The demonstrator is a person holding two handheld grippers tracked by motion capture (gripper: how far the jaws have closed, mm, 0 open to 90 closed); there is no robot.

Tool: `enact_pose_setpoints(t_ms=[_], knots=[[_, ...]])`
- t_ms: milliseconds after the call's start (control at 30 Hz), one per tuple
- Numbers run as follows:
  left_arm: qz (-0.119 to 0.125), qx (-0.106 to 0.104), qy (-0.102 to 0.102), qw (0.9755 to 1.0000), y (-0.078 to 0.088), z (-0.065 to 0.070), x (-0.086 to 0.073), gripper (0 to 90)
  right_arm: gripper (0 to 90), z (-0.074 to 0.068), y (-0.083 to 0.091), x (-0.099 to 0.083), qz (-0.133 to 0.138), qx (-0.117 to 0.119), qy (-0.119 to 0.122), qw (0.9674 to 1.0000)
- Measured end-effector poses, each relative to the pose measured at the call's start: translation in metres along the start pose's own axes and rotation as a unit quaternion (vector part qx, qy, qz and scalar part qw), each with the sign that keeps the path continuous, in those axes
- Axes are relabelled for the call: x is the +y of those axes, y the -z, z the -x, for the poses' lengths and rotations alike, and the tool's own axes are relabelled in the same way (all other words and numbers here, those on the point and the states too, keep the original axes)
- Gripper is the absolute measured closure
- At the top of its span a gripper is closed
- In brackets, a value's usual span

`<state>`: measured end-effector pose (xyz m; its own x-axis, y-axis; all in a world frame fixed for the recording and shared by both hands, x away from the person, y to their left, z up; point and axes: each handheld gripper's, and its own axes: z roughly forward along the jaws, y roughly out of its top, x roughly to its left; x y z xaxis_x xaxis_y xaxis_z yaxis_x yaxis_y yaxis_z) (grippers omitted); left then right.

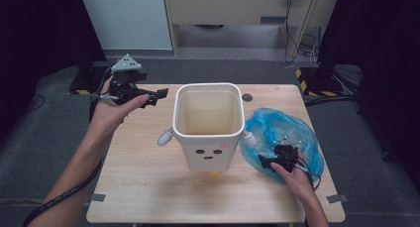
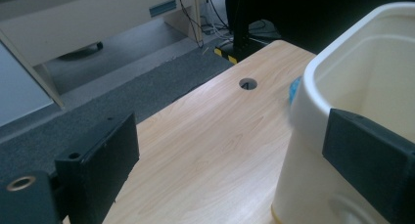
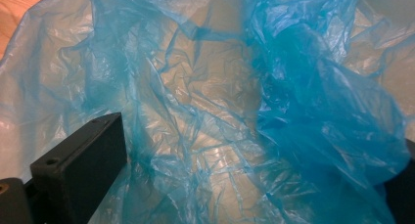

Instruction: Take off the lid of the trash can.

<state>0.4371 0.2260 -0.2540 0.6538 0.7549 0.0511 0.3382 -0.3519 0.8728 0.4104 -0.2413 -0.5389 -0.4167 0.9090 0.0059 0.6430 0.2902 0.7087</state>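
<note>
A white plastic bin [image 1: 208, 138] with a printed face stands upright at the middle of the wooden table [image 1: 143, 187]; its inside looks bare. A crumpled blue plastic bag [image 1: 277, 128] lies to its right. My left gripper [image 1: 156, 96] hovers open above the table's far left, pointing at the bin. In the left gripper view the bin's rim [image 2: 313, 82] lies just behind the right jaw, with nothing between the jaws [image 2: 230, 150]. My right gripper [image 1: 275, 156] rests low on the bag's near side. Its jaws stand wide apart with folds of the blue bag [image 3: 220, 111] between them.
A round cable hole [image 1: 247, 97] sits in the table behind the bin. Grey tape marks the table's near corners [image 1: 97, 197]. Grey carpet surrounds the table, a pale cabinet [image 1: 237, 9] stands behind it, and black stands with striped bases [image 1: 317, 81] flank it.
</note>
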Motion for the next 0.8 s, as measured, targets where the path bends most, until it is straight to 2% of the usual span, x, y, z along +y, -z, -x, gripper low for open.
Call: enact_pose_setpoints(t_ms=[167, 400, 467, 567, 800], knots=[[0.008, -0.007, -0.011, 0.9999, -0.004, 0.012, 0.013, 7.7, 1.2, 0.0, 0.0, 0.0, 0.0, 0.0, 0.001, 1.0], [0.013, -0.011, -0.02, 0.9997, -0.014, 0.024, 0.023, 15.7, 1.2, 0.0, 0.0, 0.0, 0.0, 0.001, 0.0, 1.0], [0.015, -0.014, -0.021, 0.9996, -0.017, 0.026, 0.023, 21.8, 1.2, 0.0, 0.0, 0.0, 0.0, 0.001, 0.0, 1.0], [0.012, -0.021, -0.019, 0.9995, -0.022, 0.028, 0.023, 26.3, 1.2, 0.0, 0.0, 0.0, 0.0, 0.002, 0.0, 1.0], [0.004, -0.02, -0.027, 0.9994, -0.032, 0.034, 0.02, 42.5, 1.2, 0.0, 0.0, 0.0, 0.0, 0.002, -0.001, 1.0]])
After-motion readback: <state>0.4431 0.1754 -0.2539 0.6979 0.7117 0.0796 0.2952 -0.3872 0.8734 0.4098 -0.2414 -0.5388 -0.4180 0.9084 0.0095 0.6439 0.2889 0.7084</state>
